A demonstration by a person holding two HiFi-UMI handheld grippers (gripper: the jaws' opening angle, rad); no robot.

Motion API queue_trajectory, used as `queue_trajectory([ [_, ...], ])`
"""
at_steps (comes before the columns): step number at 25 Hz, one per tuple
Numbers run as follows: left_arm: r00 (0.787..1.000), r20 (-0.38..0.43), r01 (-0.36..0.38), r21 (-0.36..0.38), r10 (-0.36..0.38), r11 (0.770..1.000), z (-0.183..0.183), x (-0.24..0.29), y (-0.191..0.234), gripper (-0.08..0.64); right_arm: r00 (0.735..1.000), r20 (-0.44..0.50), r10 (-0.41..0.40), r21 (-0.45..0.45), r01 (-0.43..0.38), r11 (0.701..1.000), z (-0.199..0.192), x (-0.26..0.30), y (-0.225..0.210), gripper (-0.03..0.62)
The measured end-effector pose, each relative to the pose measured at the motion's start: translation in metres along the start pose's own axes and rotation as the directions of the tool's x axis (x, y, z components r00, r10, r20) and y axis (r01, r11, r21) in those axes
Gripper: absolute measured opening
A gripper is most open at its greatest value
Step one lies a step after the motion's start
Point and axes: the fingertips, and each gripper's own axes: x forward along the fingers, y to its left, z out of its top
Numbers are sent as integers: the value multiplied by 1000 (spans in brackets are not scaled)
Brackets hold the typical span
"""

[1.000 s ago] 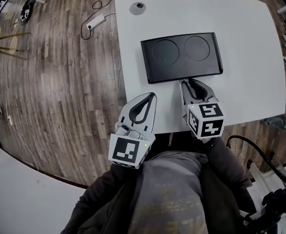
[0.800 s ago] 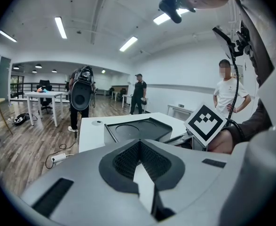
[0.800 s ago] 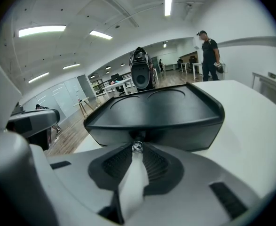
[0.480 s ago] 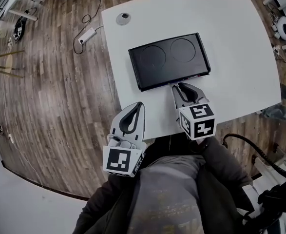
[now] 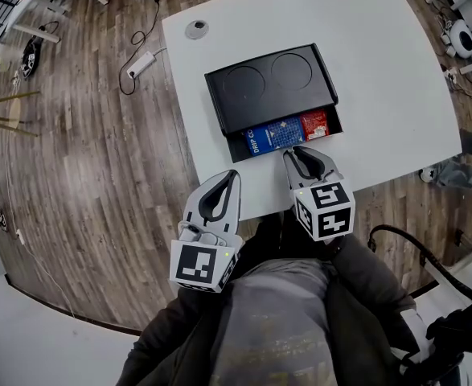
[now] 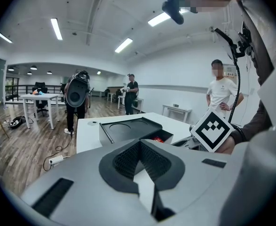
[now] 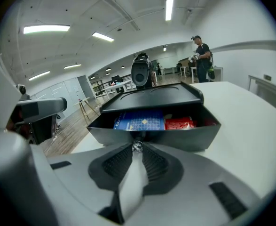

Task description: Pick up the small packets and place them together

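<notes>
A black box with two round hollows in its lid stands on the white table. Its drawer is pulled out toward me. Inside lie a blue packet and a red packet, side by side. My right gripper is shut on the small metal drawer knob at the middle of the drawer front. The blue packet and red packet show just behind it. My left gripper hovers at the table's near edge, shut and empty, left of the drawer.
A round cable grommet sits at the table's far left corner. A power strip with cables lies on the wooden floor to the left. Several people stand farther off in the room, beyond other tables.
The drawer was closed before; my right gripper has drawn it out toward me, so the blue and red packets show. The left gripper has barely moved.
</notes>
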Motion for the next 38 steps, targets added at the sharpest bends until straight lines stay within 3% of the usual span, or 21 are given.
queue_trajectory([
  [8,999,14,32,27,-33,999,-15,-18,-35,0,1000,9,9,-10,-9,1000,-42,-30,12,71],
  [27,998,-1,70,43,-70,997,3,-6,-40,0,1000,2,21,-5,-21,1000,-43,-35,15,72],
  [33,998,6,69,30,-69,997,7,-3,-35,1,993,-44,108,-6,-108,994,-43,-44,22,107],
  [38,996,49,71,31,-72,997,18,4,-33,0,971,-119,206,-118,-219,969,-38,-65,35,107],
])
